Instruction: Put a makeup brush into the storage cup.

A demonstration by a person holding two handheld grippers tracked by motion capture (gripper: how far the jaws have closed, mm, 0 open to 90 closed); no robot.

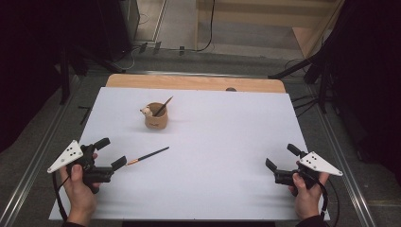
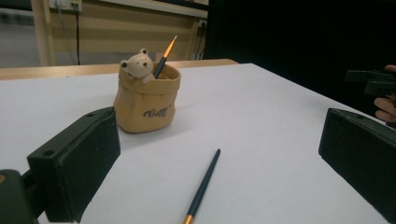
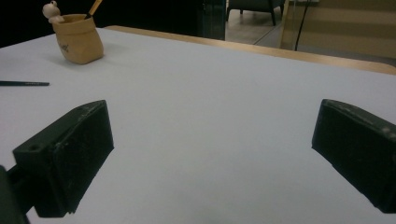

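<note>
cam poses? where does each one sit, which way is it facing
High view: above the person's side, looking forward and down; both hands, left gripper and right gripper show.
Left gripper view: rides that gripper, faces the bear pen holder and loose brush; own jaws open.
Right gripper view: low over the white table; own jaws open.
All share holder and brush.

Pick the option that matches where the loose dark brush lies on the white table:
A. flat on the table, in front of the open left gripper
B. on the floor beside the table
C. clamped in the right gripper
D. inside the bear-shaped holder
A: the loose brush lies flat on the white table, just ahead of the left gripper, whose jaws stand apart, short of the bear holder.
</note>
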